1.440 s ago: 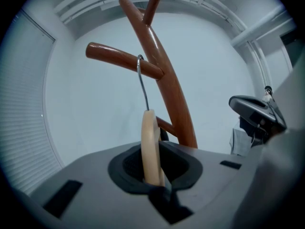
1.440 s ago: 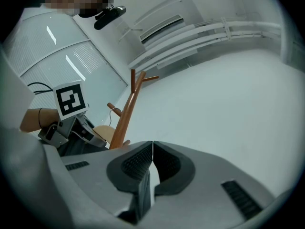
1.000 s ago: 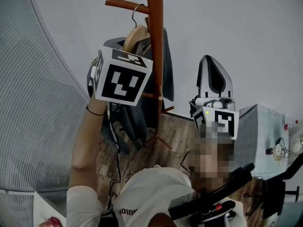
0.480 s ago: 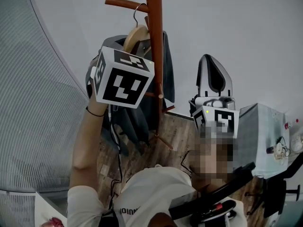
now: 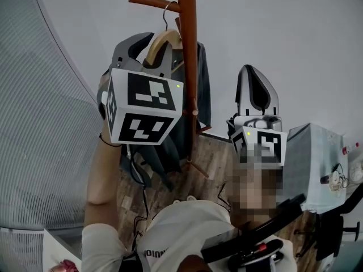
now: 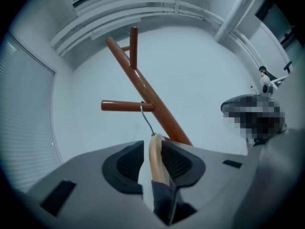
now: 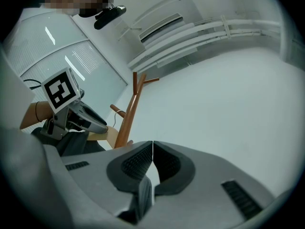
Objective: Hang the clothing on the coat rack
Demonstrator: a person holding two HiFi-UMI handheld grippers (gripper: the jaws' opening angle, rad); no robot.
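Red-brown wood coat rack [image 5: 186, 50] stands upright by a pale wall [image 5: 295, 33]. One side peg [image 5: 152, 1] carries the wire hook [image 5: 166, 15] of a light wooden hanger [image 5: 160, 41]. Dark grey clothing [image 5: 201, 86] hangs from that hanger, draped down alongside the pole, so it is on the rack already.

Left gripper [image 6: 152, 148] is raised to the hanger's shoulder, pointing roughly level. Its jaws straddle the wooden arm just below the hook and have just been opening. Hanger sits between the pads, close against the one on the right in the left gripper view, with a clear gap at the other (pads apart, not clamped). A fold of the dark cloth shows low between the jaws, behind the pads.

Right gripper [image 7: 152, 147] is held well apart from the rack, to its right in the head view, tilted upward. Its pads meet at the tips with nothing between them. Rack and left gripper sit off to the left in the right gripper view.
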